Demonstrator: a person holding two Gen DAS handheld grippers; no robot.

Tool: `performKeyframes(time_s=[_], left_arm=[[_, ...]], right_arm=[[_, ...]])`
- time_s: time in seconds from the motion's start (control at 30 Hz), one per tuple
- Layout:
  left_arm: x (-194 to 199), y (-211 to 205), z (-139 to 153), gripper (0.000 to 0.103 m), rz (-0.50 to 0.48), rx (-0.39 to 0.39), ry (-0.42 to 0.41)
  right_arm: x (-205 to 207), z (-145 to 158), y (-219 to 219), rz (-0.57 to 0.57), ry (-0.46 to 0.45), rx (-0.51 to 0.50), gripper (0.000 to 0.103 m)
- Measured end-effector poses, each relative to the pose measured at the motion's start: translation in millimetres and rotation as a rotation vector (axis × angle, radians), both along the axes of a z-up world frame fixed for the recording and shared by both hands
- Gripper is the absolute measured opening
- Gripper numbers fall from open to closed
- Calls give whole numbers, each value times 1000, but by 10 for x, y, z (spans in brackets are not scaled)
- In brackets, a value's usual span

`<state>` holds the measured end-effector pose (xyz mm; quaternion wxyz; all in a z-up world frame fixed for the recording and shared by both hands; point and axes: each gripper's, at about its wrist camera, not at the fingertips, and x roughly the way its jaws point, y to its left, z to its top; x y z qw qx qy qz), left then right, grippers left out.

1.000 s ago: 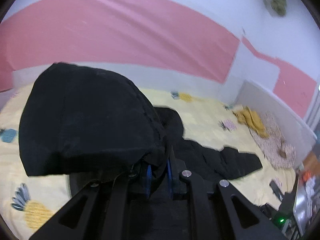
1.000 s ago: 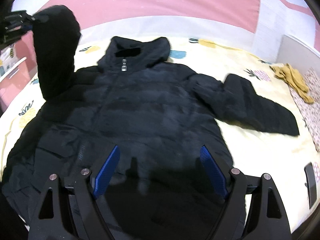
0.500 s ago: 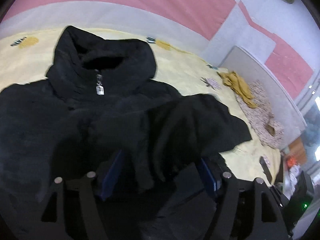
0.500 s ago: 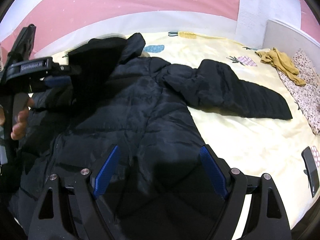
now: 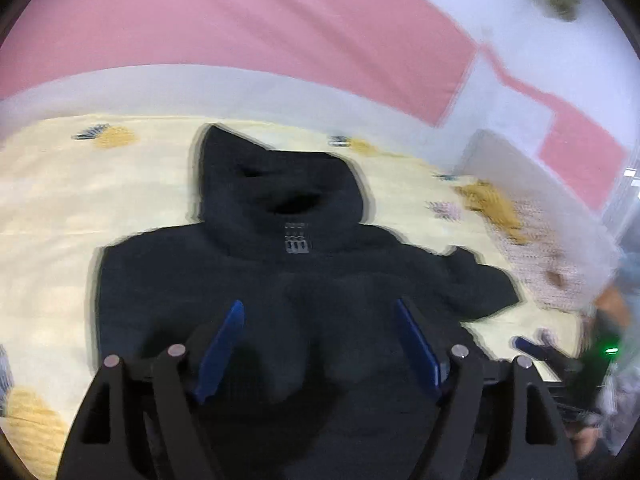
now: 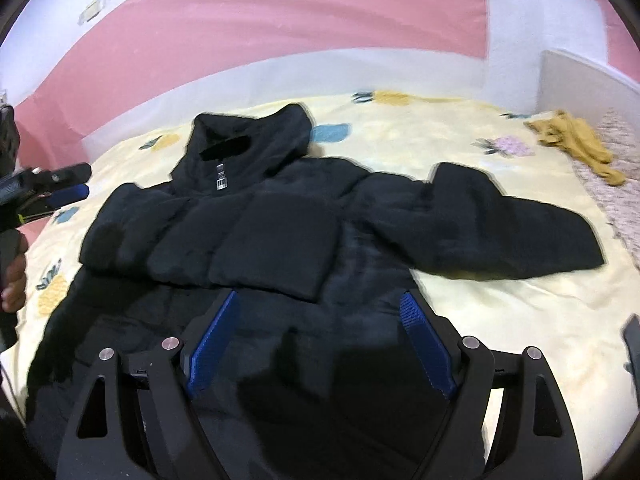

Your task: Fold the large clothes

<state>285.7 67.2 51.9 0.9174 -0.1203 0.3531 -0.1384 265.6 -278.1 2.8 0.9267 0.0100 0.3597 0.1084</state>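
- The black jacket (image 6: pixel 280 240) lies front-up on the yellow bedsheet (image 6: pixel 500 312), hood toward the wall.
- One sleeve (image 6: pixel 224 240) is laid across the chest, likely the first fold; the other sleeve (image 6: pixel 500 232) lies spread toward the mustard cloth (image 6: pixel 576 144).
- The left gripper (image 5: pixel 316 344) has just been opening; its jaws stand wide above the jacket with nothing pinched.
- The right gripper (image 6: pixel 320 344) hangs over the lower front, jaws apart and empty, probably placed to reach the spread sleeve next.
- A hand (image 6: pixel 12 276) holds the left tool at the edge of the right view.
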Motion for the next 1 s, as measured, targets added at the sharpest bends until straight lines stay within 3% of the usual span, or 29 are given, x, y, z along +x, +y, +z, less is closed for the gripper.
performKeyframes(time_s=[0.13,0.27,0.37,0.53,0.73,1.0], left_arm=[[248,491,-327,78,142,63,85],[403,743,-745,78,210,61,159],[391,757,-943,78,217,36,173],[464,676,-1083,78,208,81,176],[434,657,-1038,78,210,99,180],[-235,591,-490,78,181,117,80]], right_arm=[[346,-108,297,73,25,-16,82],[772,-254,477,85,63,-19,78],[1211,-577,579,68,172,-62,75],[1522,-822,664,64,189,-95,75],[1523,-794,662,61,207,-104,75],[812,-303,160,14,116,-45,75]])
